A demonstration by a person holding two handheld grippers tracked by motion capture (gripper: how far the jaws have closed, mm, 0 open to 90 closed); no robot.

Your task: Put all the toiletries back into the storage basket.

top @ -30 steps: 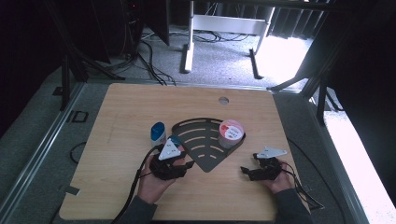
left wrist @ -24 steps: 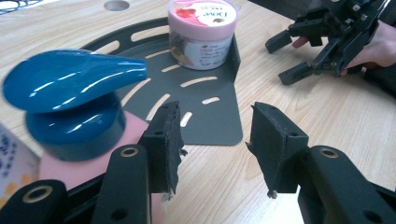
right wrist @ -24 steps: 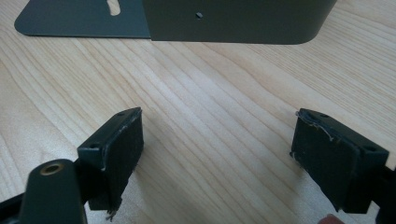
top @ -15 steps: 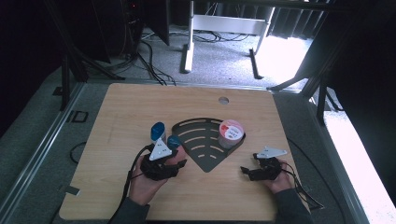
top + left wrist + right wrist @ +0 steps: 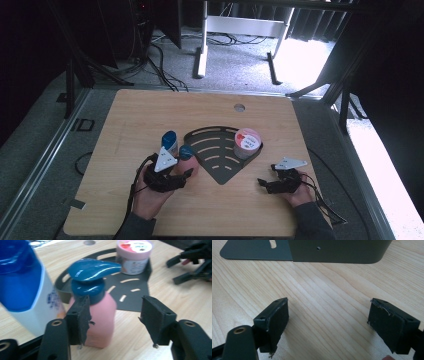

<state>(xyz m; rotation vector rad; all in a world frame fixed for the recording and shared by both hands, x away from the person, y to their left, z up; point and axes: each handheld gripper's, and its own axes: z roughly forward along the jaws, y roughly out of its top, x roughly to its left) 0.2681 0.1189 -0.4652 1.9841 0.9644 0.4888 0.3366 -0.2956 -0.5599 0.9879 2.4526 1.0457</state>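
I am holding the left gripper [image 5: 115, 317], jaws spread, beside the pink pump bottle [image 5: 98, 315]; the right gripper [image 5: 328, 325], jaws spread, is hovering near the tabletop's [image 5: 150, 115] front right corner

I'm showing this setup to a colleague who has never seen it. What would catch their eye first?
Probably the pink pump bottle with its dark blue pump head, standing on the wooden table right before the open left gripper, beside a white bottle with a blue cap. Next, the dark fan-shaped slotted tray mid-table, with a pink-lidded jar at its far right corner. The right gripper rests open near the tray.
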